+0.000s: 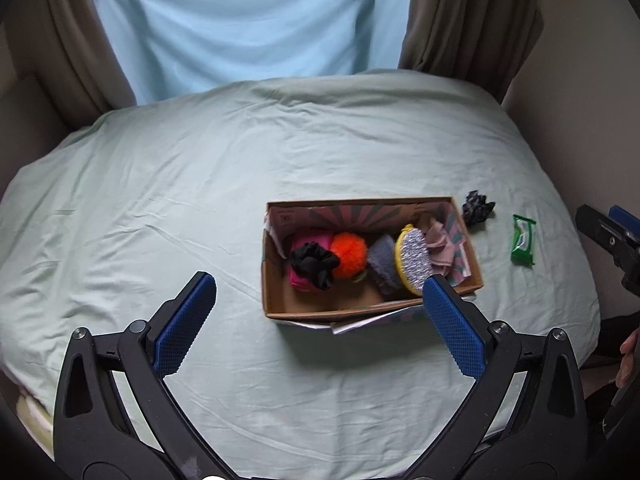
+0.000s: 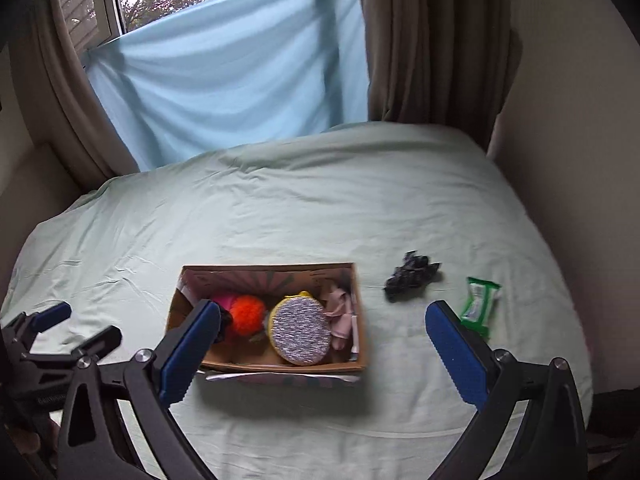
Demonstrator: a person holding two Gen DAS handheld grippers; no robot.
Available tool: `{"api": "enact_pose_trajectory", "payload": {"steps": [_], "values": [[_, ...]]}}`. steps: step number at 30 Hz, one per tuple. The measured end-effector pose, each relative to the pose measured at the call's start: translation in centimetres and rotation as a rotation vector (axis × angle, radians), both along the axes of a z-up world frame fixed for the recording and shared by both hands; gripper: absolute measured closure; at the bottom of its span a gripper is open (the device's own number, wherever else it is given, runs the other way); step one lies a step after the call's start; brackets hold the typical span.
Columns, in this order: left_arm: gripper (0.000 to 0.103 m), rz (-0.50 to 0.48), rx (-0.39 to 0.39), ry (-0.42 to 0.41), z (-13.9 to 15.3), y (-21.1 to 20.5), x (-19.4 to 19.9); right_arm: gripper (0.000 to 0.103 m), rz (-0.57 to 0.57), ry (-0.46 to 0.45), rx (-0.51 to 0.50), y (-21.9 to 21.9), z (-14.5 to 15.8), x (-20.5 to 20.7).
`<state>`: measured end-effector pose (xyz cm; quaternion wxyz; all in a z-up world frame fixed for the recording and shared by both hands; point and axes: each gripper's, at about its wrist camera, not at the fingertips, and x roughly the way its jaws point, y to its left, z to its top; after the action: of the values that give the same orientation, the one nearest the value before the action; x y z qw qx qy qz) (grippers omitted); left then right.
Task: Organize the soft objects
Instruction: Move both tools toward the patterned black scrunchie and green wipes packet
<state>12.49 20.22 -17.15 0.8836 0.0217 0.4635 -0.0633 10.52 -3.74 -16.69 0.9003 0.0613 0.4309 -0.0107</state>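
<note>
An open cardboard box point(image 1: 276, 312) point(image 2: 176, 320) sits on the bed. It holds a pink item, a black scrunchie point(image 1: 314, 264), an orange pom-pom point(image 1: 350, 254) point(image 2: 248, 314), a grey cloth point(image 1: 382, 260), a yellow-rimmed round scrubber point(image 1: 414, 262) point(image 2: 300, 332) and a pink cloth point(image 1: 440, 244) point(image 2: 340, 312). A dark patterned scrunchie point(image 1: 478, 207) point(image 2: 410, 276) and a green packet point(image 1: 523, 240) point(image 2: 478, 304) lie on the sheet right of the box. My left gripper point(image 1: 318, 320) is open and empty, near the box's front. My right gripper point(image 2: 320, 344) is open and empty above the box's front right.
The bed is covered by a pale green sheet point(image 1: 200, 180) point(image 2: 280, 200). A light blue cloth point(image 1: 240, 20) and brown curtains point(image 2: 432, 40) hang behind it. A wall point(image 2: 560, 160) borders the bed's right side. The left gripper also shows at the far left of the right wrist view point(image 2: 76, 326).
</note>
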Motion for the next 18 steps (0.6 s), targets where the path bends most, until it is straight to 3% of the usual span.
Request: {"api": "enact_pose_trajectory", "payload": {"steps": [8,18], "values": [[0.0,-0.051,0.001,-0.041,2.3,-4.9,-0.7,0.001,-0.055,-0.045,-0.052,-4.9,2.4,-3.7],[0.0,-0.072,-0.028,-0.071,4.4,-14.9,0.9,0.0,-0.092,-0.027,-0.01,-13.5,2.5,-4.5]]}}
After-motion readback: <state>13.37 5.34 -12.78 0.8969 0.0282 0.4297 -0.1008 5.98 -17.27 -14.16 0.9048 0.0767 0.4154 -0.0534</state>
